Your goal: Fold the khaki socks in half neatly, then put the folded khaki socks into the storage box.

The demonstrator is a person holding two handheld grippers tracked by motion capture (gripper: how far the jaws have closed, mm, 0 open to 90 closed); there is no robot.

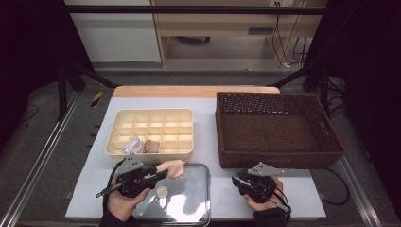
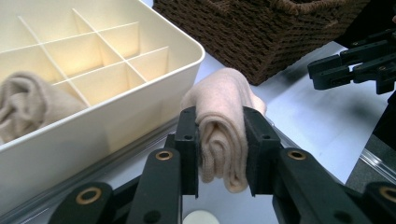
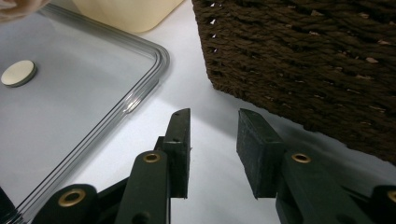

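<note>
Table (image 1: 213,142): left gripper (image 2: 222,140) clamps rolled cloth (image 2: 224,116); fold detail close-up.

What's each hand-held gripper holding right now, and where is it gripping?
The left hand-held gripper clamps a rolled beige sock across its middle, one pad on each side. The right hand-held gripper holds nothing; its jaws stand apart over the bare table.

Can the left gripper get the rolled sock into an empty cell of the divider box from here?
Probably yes. The left gripper is shut on the sock, just in front of the box. Nothing stands between them, and most cells are empty; two near cells hold a beige roll and a white one.
</note>
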